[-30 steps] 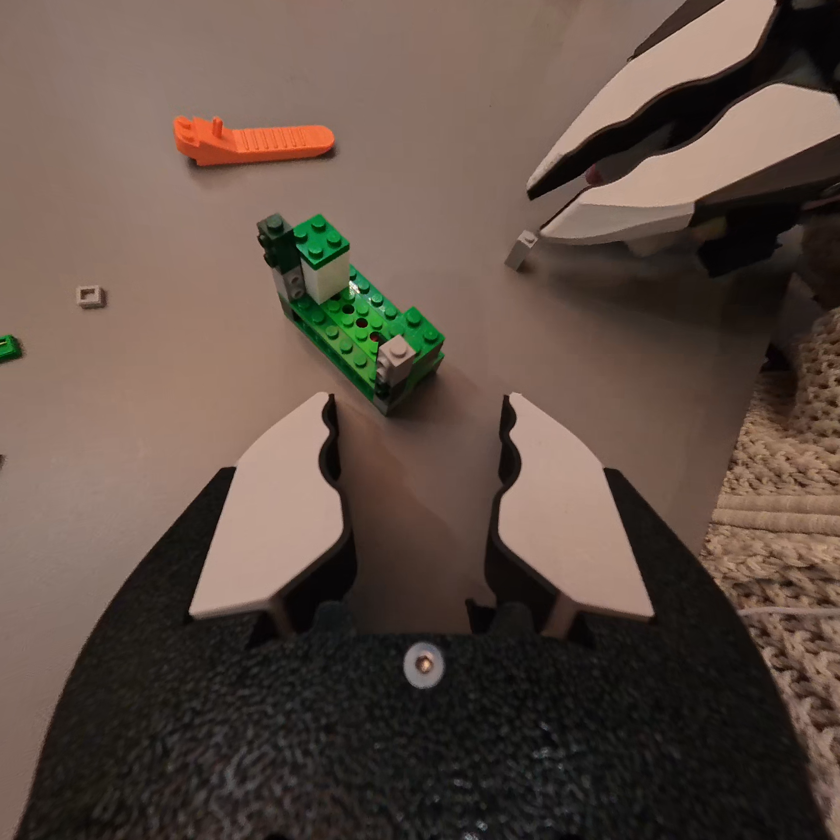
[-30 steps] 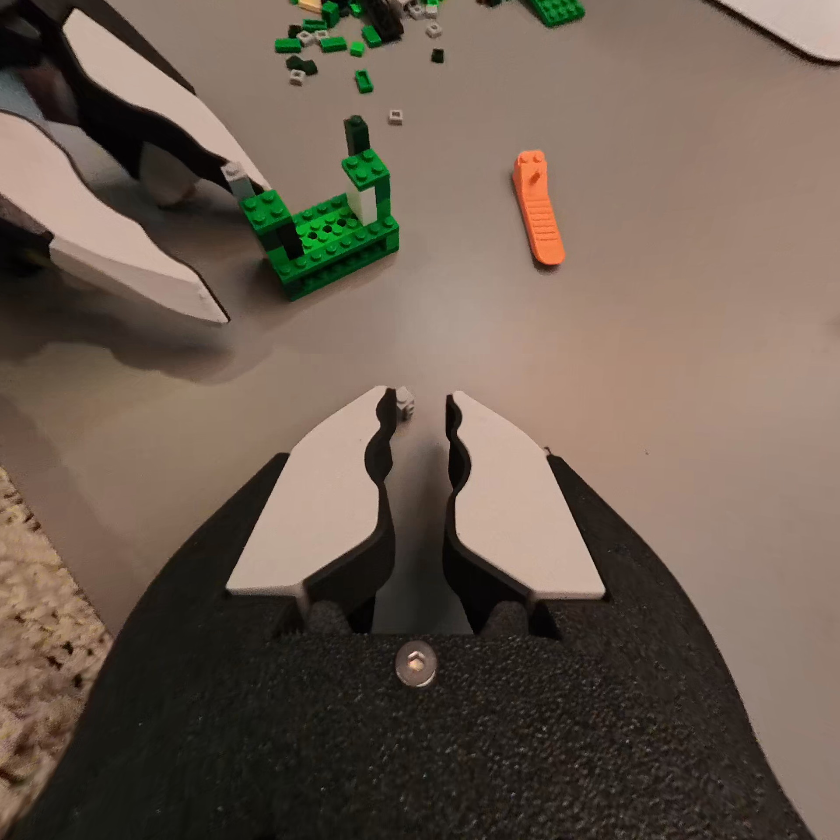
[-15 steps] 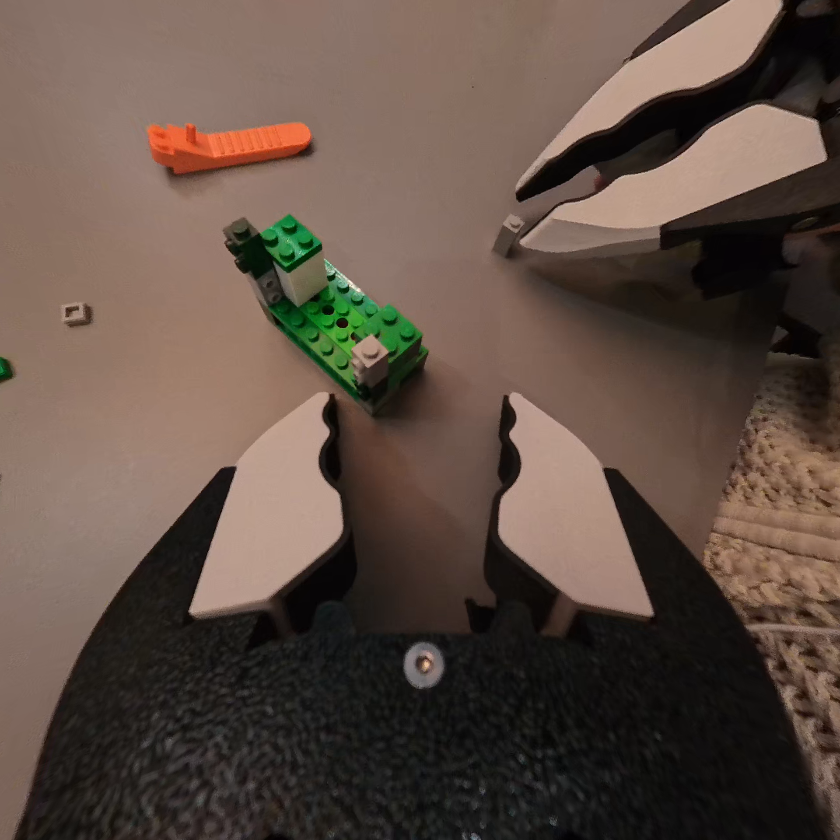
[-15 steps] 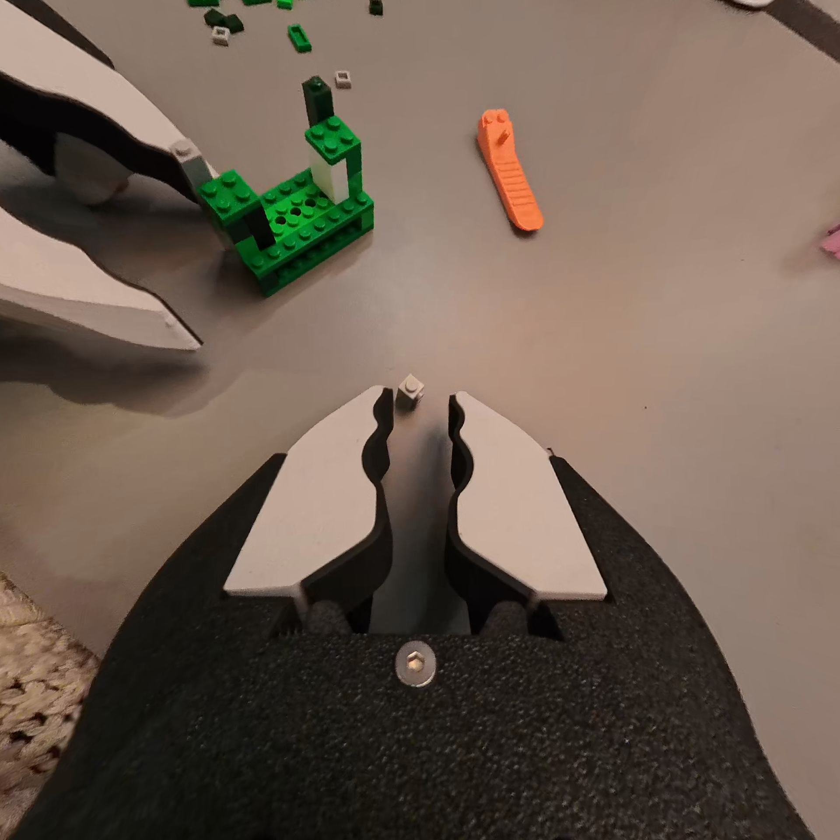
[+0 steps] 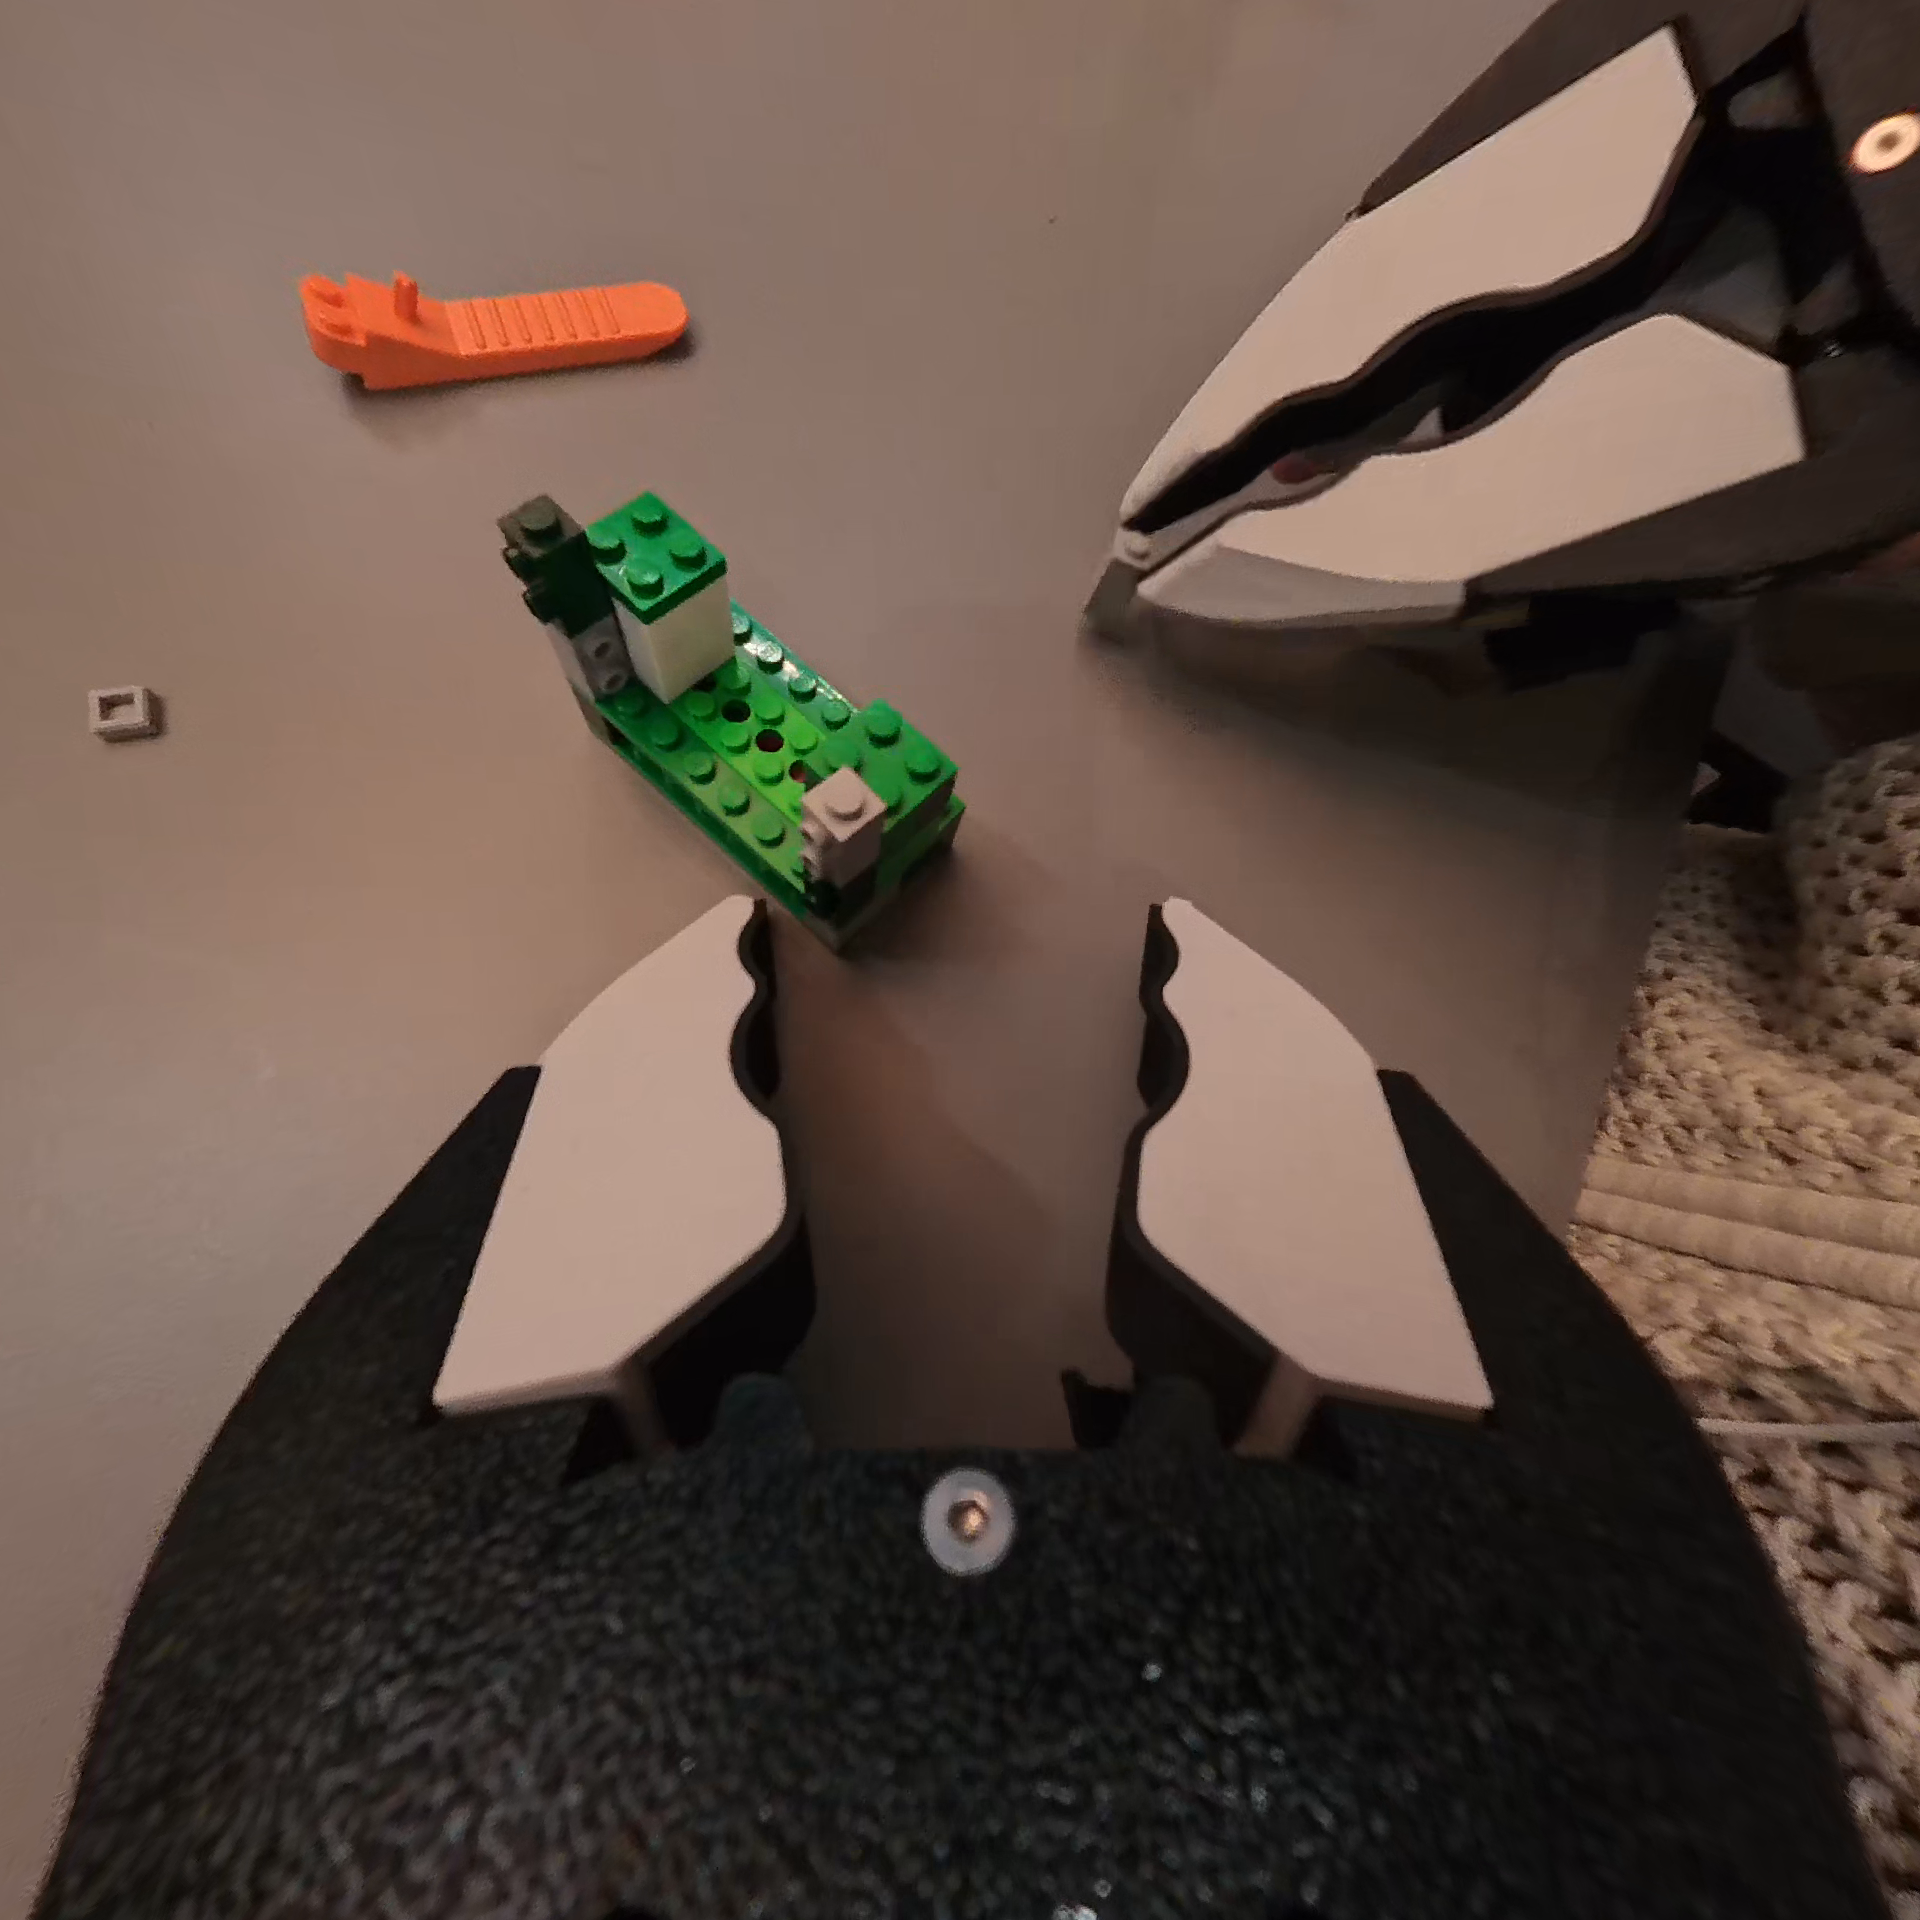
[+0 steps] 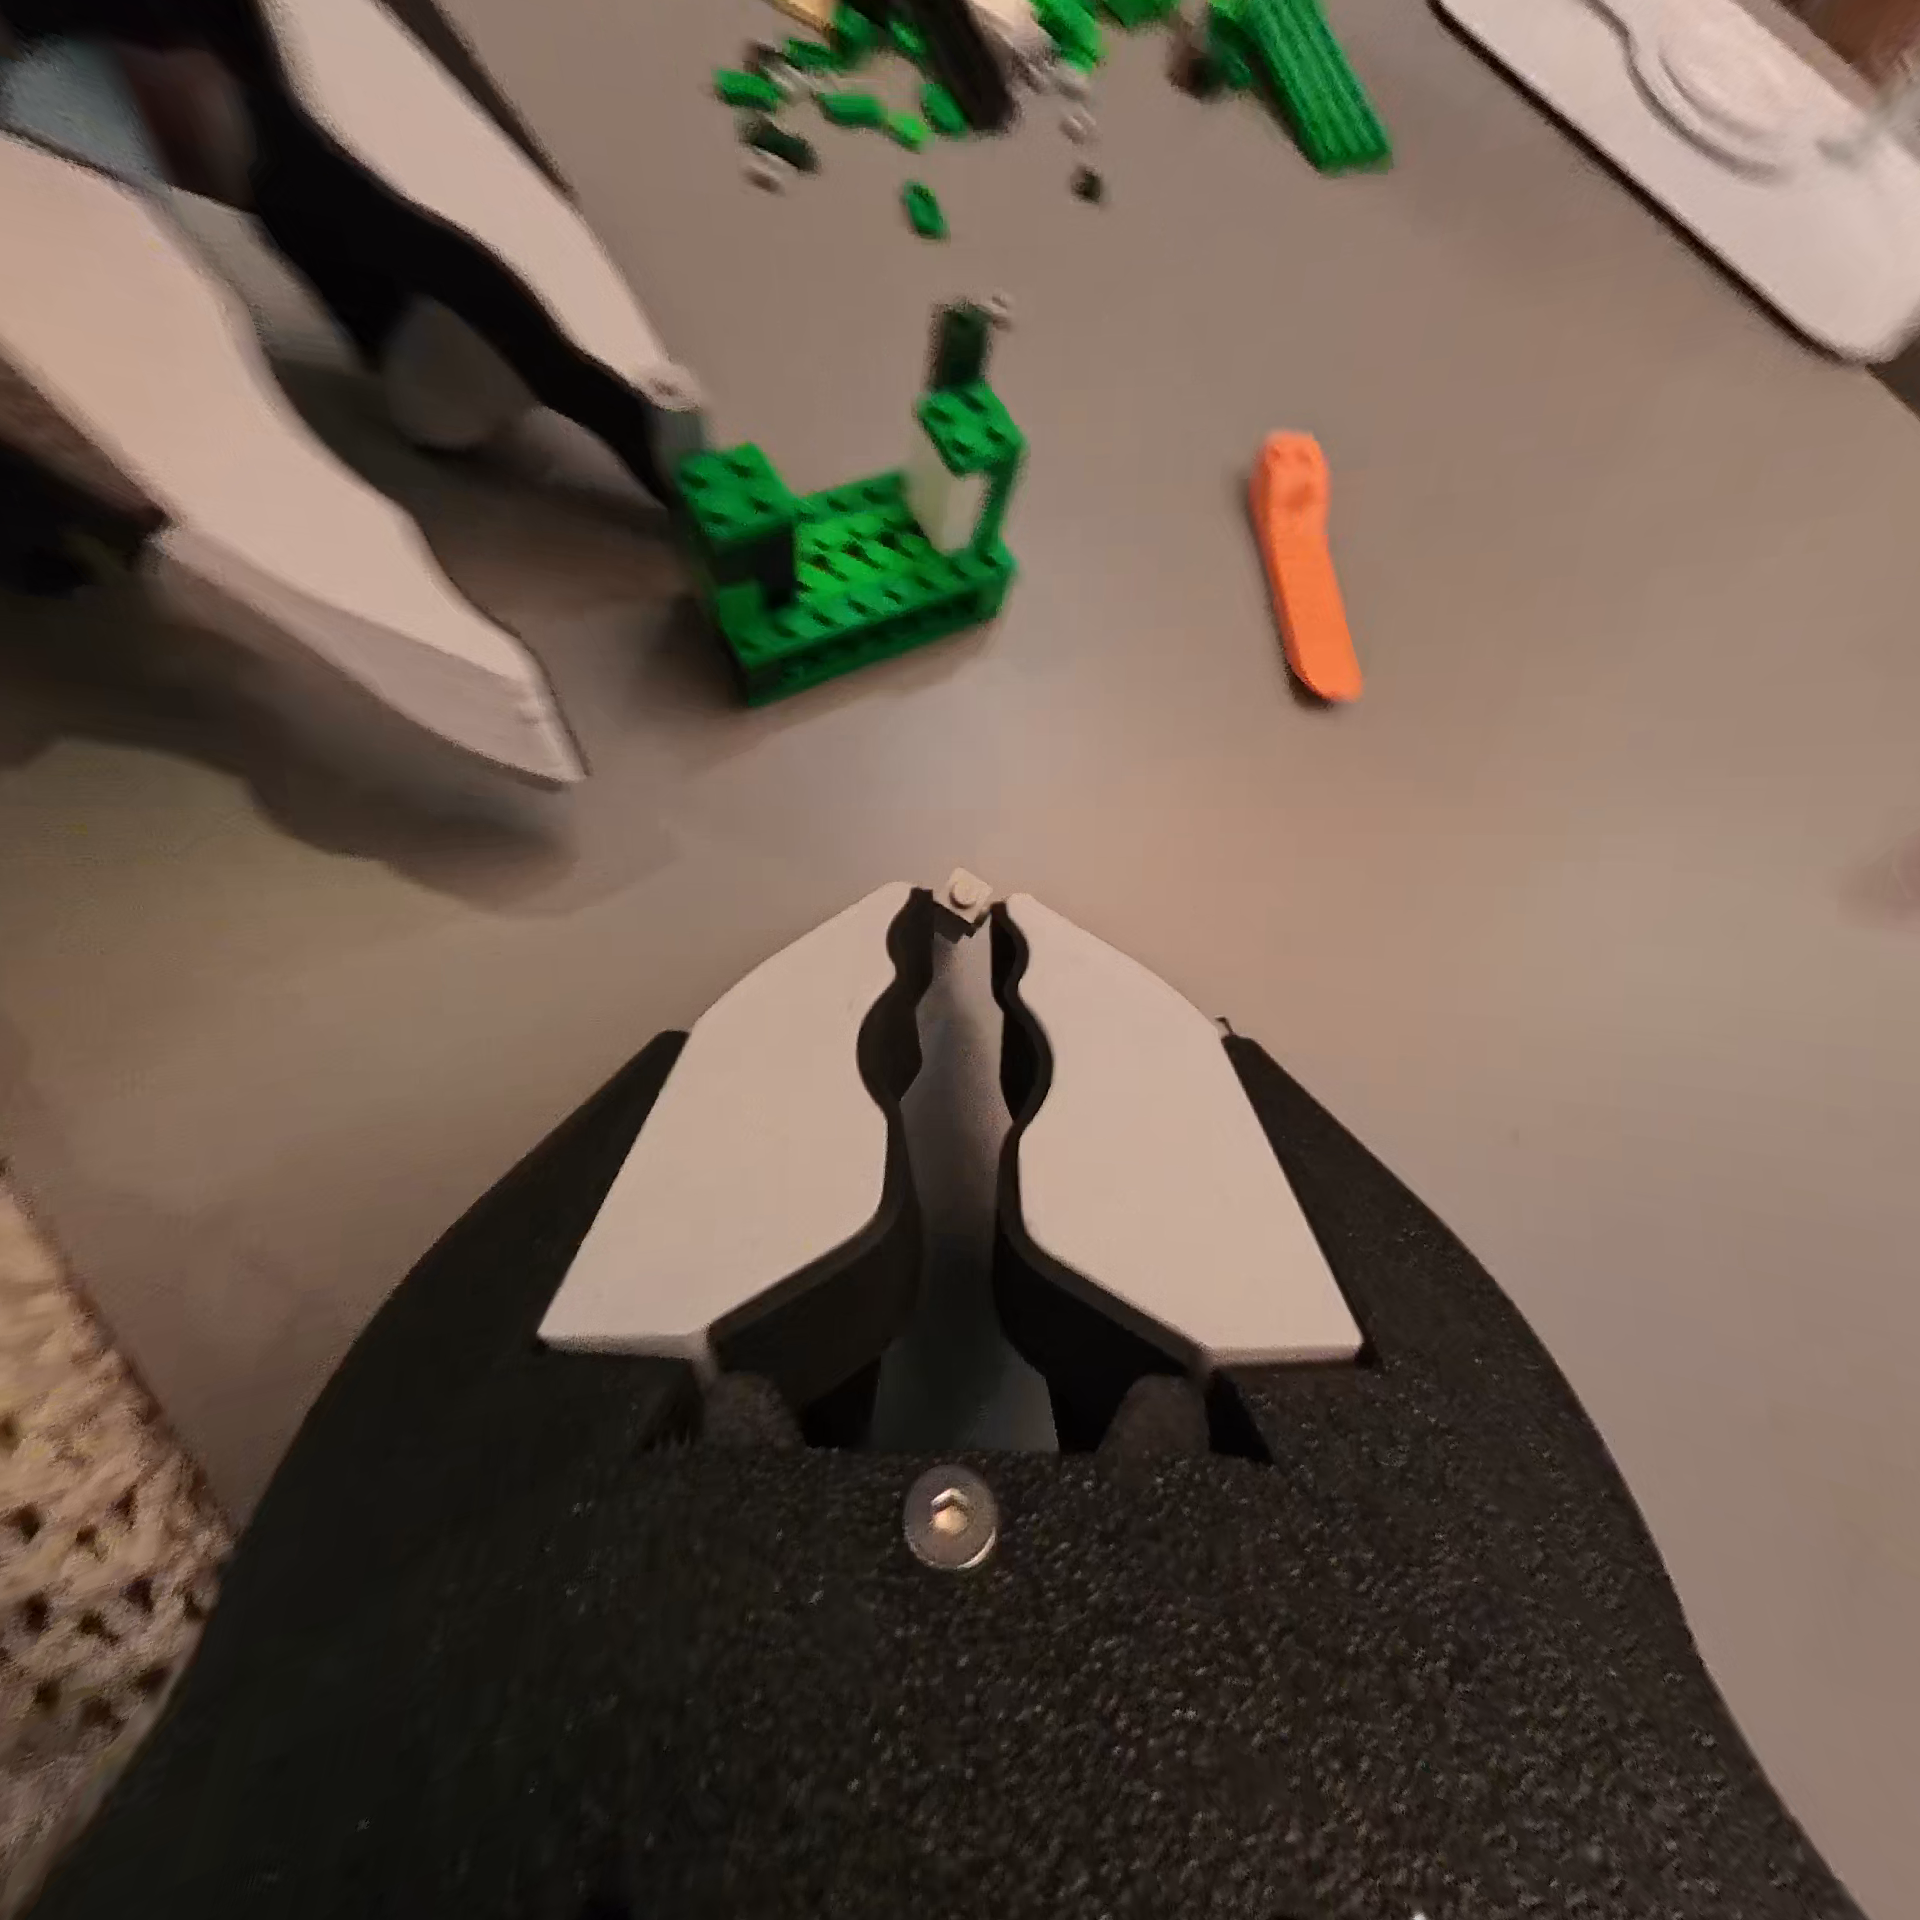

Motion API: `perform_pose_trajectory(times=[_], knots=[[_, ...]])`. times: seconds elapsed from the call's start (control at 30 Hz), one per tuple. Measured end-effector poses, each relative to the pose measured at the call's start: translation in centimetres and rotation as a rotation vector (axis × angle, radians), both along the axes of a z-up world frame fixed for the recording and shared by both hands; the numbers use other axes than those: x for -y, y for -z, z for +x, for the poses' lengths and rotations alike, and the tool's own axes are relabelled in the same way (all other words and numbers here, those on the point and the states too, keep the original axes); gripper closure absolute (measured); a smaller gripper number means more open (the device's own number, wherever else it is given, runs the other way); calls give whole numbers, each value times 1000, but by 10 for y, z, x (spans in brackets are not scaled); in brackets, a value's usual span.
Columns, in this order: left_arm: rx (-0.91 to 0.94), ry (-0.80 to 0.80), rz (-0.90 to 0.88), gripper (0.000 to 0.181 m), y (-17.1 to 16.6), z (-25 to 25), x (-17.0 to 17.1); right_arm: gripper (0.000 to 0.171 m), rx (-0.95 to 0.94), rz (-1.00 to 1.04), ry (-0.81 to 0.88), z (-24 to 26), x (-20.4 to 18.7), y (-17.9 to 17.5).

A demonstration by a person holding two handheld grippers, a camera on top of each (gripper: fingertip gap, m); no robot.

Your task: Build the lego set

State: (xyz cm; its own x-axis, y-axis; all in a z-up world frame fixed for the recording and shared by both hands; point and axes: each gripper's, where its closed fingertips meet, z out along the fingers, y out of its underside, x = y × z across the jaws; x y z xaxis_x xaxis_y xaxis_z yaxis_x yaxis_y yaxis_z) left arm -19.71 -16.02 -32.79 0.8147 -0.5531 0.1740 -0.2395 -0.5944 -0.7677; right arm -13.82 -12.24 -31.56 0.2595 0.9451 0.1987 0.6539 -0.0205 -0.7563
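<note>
A green lego build (image 5: 748,717) with a white block, a dark green post and a small grey brick at its near corner stands on the grey table; the right wrist view shows it too (image 6: 862,551). My left gripper (image 5: 951,920) is open and empty just in front of it. My right gripper (image 6: 961,909) is shut on a small grey brick (image 6: 966,902) held at its fingertips. In the left wrist view the right gripper (image 5: 1127,566) is at the upper right with the grey brick (image 5: 1107,603) at its tips.
An orange brick separator (image 5: 488,332) lies beyond the build, also in the right wrist view (image 6: 1304,571). A loose grey piece (image 5: 125,714) lies at the left. Several green loose pieces (image 6: 935,94) sit at the far side. A knitted rug (image 5: 1787,1195) borders the table's right edge. The gap from one gripper's tips to the other's is roughly 8 cm.
My right gripper has closed on the small grey brick that lay between its open fingers. My left gripper stays open in front of the build.
</note>
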Motion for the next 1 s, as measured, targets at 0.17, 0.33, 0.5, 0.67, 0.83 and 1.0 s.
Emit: perform_pose_trajectory(times=[0.17,0.33,0.5,0.67,0.83,1.0], knots=[[6,-21,6,117,-1,-3,-1,161,-154,-59,-325,-30,17,-25],[-4,-49,16,118,-2,-6,-3,161,-82,-27,-578,-49,17,-25],[-30,-56,8,119,1,-7,-4,161,2,-14,-706,-54,19,-14],[-33,-58,9,119,1,-7,-4,161,8,-4,-748,-57,20,-16],[-31,-59,9,120,1,-7,-4,161,38,13,-806,-60,25,-12],[-23,-53,6,120,1,-6,-4,161,56,27,-842,-61,25,-11]])
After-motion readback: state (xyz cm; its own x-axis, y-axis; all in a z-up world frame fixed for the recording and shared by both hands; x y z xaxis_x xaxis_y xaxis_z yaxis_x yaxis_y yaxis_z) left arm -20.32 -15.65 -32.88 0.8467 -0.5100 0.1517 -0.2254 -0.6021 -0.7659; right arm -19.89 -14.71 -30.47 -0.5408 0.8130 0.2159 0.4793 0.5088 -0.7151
